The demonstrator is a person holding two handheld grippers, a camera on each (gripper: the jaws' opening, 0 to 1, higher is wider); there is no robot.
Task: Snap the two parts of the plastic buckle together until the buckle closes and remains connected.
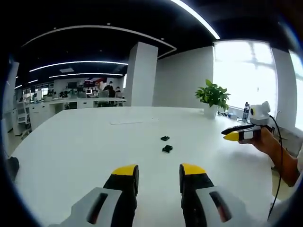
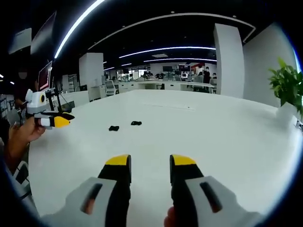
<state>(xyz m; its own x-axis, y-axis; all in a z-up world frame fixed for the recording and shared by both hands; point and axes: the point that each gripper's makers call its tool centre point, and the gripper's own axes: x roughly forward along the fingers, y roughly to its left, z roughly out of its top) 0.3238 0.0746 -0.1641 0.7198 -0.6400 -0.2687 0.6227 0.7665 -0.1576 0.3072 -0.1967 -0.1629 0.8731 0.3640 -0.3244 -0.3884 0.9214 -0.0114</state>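
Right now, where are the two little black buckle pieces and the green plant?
Nearer black plastic buckle piece [image 1: 167,148], left gripper view, its middle.
Farther black plastic buckle piece [image 1: 164,138], left gripper view, its middle.
Green leafy potted plant [image 1: 213,94], left gripper view, its leaves.

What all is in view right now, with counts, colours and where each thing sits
buckle parts: two, black, apart on the table, mid-distance
table: one, white, large
potted plant: one, green in a white pot, far table edge by the window
bottle: one, dark, beside the plant
pillar: one, white, behind the table
left gripper: yellow-tipped jaws open, above the table
right gripper: yellow-tipped jaws open, above the table
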